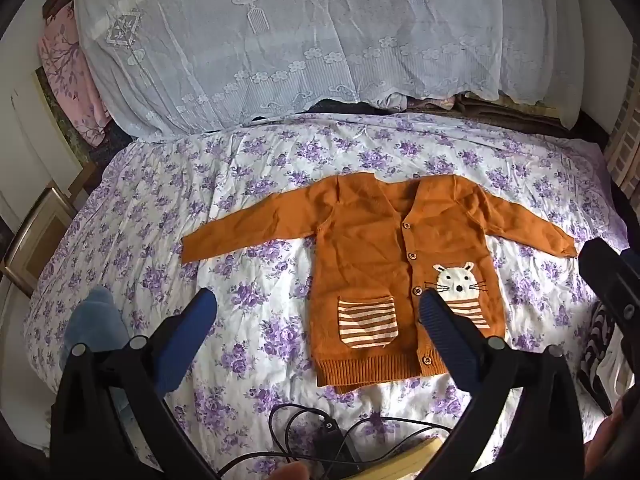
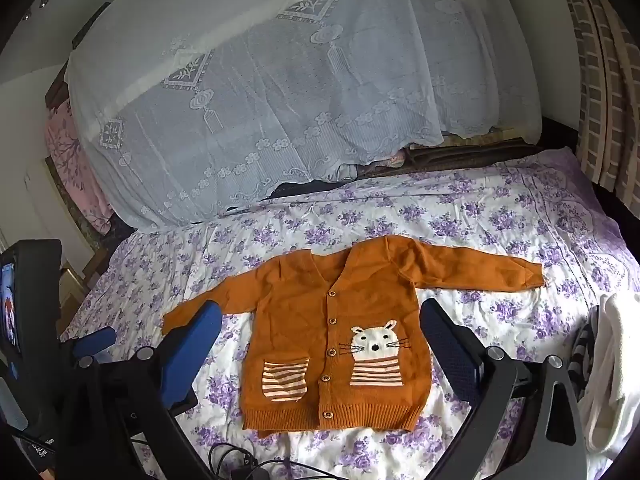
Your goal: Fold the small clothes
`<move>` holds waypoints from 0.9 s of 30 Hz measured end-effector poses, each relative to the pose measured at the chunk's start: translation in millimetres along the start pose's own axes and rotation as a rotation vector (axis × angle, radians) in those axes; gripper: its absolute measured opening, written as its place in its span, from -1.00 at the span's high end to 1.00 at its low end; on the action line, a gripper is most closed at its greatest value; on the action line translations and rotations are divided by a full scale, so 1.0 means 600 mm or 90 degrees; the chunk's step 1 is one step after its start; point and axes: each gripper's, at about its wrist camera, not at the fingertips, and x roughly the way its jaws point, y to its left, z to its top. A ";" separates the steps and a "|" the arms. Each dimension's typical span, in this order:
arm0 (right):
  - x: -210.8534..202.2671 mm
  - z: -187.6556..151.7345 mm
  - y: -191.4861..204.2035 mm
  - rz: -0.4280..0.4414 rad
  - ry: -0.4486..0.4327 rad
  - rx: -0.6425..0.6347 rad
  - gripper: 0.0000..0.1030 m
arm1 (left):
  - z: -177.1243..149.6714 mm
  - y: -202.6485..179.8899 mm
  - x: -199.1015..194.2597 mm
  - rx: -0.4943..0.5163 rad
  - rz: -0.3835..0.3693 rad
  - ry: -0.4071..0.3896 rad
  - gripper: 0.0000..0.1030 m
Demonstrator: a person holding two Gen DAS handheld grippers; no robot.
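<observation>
Black cables coil at the bottom edge of the left wrist view, half cut off by the frame, beside a dark box and a yellowish block too clipped to identify. Both hand-held grippers hang above the bed with jaws spread wide and nothing between them: the left hand-held gripper frames the cardigan's lower half, its right finger covering part of the rabbit motif, and the right hand-held gripper straddles the body, its left finger over the end of one sleeve. Centre frame in both views, the cardigan lies flat, face up, sleeves out to either side, on the floral sheet. It is rust-orange knit, buttoned down the front with wooden buttons, ribbed at the hem, with a striped pocket on one side and a white whiskered rabbit face above stripes on the other. No writing is legible anywhere. At the right edge of the frame a pile of white and striped clothes is cut off. Across the top, a lace cloth hides a bulky heap, with only dark folded fabric peeking out beneath.
</observation>
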 end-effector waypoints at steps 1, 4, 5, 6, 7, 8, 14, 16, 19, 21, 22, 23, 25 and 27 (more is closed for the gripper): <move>0.000 0.000 0.001 -0.001 0.000 -0.002 -0.93 | 0.000 0.000 0.000 0.000 -0.001 -0.002 -0.92; 0.000 0.000 0.001 -0.002 0.001 0.000 -0.93 | 0.000 0.000 0.000 0.000 -0.001 -0.002 -0.92; 0.000 0.000 0.001 -0.002 0.002 0.000 -0.93 | 0.000 0.000 0.000 -0.001 -0.002 -0.001 -0.92; 0.001 0.000 0.002 -0.003 0.002 -0.002 -0.93 | -0.001 -0.001 0.000 -0.002 -0.001 -0.001 -0.92; 0.000 0.000 0.002 -0.003 0.002 -0.002 -0.93 | -0.001 -0.001 0.000 -0.001 -0.001 0.000 -0.92; 0.000 -0.005 0.005 -0.003 0.003 -0.002 -0.93 | -0.001 -0.002 -0.001 -0.001 -0.002 0.000 -0.92; 0.001 -0.013 0.002 -0.004 0.007 0.001 -0.93 | -0.008 -0.011 0.004 -0.002 -0.008 0.005 -0.92; 0.002 -0.012 0.002 -0.004 0.008 0.002 -0.93 | -0.008 -0.009 0.006 -0.005 -0.013 0.010 -0.92; 0.001 -0.013 0.002 -0.005 0.009 0.003 -0.93 | -0.006 -0.002 0.010 -0.008 -0.017 0.015 -0.92; 0.008 -0.013 -0.001 -0.005 0.013 0.008 -0.93 | -0.007 -0.003 0.011 -0.008 -0.016 0.015 -0.92; 0.008 -0.014 -0.001 -0.005 0.014 0.009 -0.93 | -0.007 -0.003 0.012 -0.008 -0.017 0.016 -0.92; 0.008 -0.014 -0.002 -0.005 0.015 0.010 -0.93 | -0.008 -0.003 0.012 -0.008 -0.017 0.016 -0.92; 0.009 -0.014 -0.002 -0.005 0.016 0.011 -0.93 | -0.009 -0.004 0.013 -0.008 -0.016 0.016 -0.92; 0.010 -0.014 -0.002 -0.004 0.016 0.011 -0.93 | -0.010 -0.004 0.013 -0.008 -0.017 0.016 -0.92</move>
